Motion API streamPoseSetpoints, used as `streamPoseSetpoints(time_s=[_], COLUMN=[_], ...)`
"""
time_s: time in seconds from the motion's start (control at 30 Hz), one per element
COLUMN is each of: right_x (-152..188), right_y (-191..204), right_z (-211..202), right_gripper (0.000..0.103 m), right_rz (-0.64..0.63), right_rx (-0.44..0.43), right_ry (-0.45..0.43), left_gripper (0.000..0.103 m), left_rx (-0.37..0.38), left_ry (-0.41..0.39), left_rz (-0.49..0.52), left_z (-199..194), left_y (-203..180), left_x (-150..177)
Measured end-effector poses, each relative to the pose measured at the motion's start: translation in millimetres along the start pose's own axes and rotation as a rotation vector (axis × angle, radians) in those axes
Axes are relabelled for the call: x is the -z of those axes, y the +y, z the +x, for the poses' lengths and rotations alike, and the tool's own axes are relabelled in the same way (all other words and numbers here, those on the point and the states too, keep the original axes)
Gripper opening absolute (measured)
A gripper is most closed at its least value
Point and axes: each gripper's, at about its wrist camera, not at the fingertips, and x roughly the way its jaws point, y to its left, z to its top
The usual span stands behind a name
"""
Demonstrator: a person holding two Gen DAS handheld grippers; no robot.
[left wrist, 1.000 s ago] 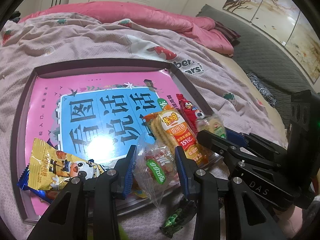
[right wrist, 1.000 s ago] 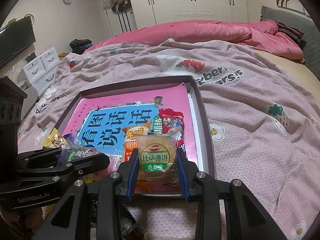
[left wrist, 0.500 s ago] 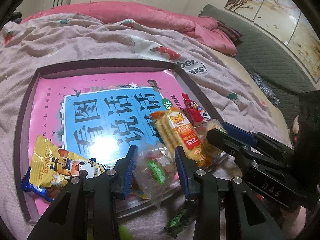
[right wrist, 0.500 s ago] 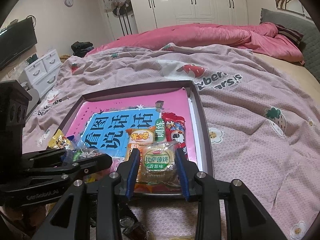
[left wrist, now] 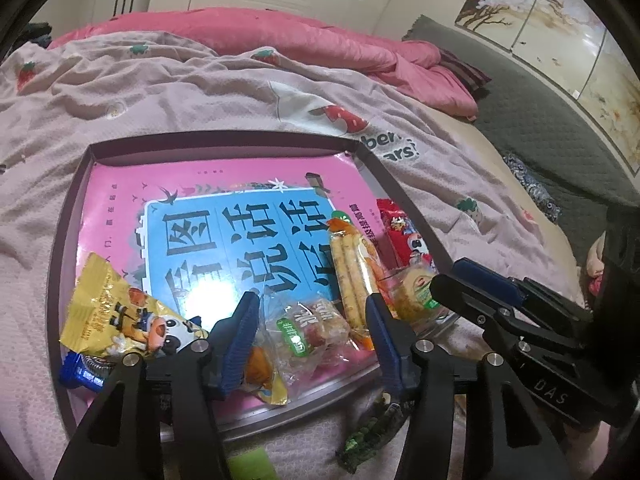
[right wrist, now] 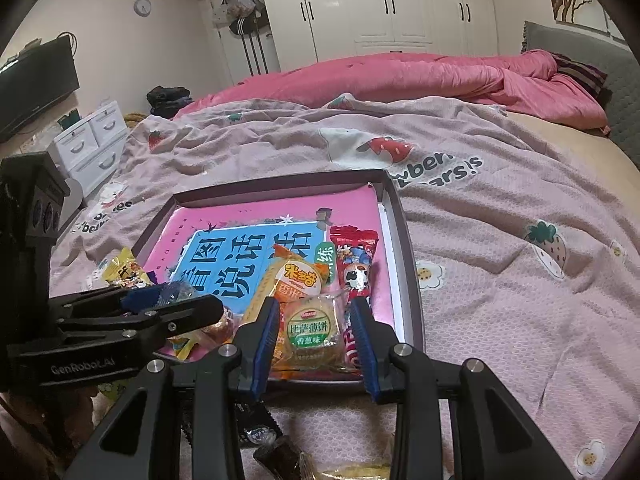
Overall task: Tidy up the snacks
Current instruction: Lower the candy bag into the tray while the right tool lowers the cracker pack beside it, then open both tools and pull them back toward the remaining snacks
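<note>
**Two tongs at the near edge of a snack tray on a bed**

Left tongs (left wrist: pixel 310 332) hover over the near edge of the tray (left wrist: pixel 60 240), jaws apart and just now widened. A clear-wrapped snack with a green label (left wrist: pixel 308 328) lies between the blue pads (left wrist: pixel 240 332), resting on the tray floor with a gap to each pad.

Right tongs (right wrist: pixel 314 330) sit at the tray's near right corner, jaws clamped on a round biscuit pack with a green label (right wrist: pixel 310 330), both pads pressing its sides.

Just outside the tray's near edge, on the blanket (right wrist: pixel 500 280), lie a dark green wrapper (left wrist: pixel 372 436) and other small wrapped pieces too cut off to identify.

Inside the tray, at its near left, a yellow cartoon-panda bag (left wrist: pixel 116 312) overlaps a blue packet (left wrist: pixel 80 374). Beyond the biscuit pack, toward the tray's right side, lie an orange rice-stick pack (right wrist: pixel 294 280) and a red packet (right wrist: pixel 356 258). All rest on a pink book with a blue title panel (left wrist: pixel 224 236) covering the tray floor.

Beyond the tray's far edge, the pink strawberry-print blanket stretches to a rumpled pink quilt (right wrist: pixel 400 76), with white wardrobes (right wrist: pixel 380 4) behind.
</note>
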Motion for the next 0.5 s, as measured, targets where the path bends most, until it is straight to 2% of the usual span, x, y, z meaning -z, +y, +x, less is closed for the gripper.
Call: streamPoseSetpoints(time_s=[0.5], right_x=[-2.3], right_y=[-1.1], right_z=[-14.4], right_gripper=[0.041], right_rz=[-0.003], right_rx=[-0.002], right_ry=[-0.023], left_gripper=[0.07], left_rx=[0.075], left_ry=[-0.041], left_rz=[-0.03], left_z=[-40.0], left_y=[1.5], left_x=[-14.8])
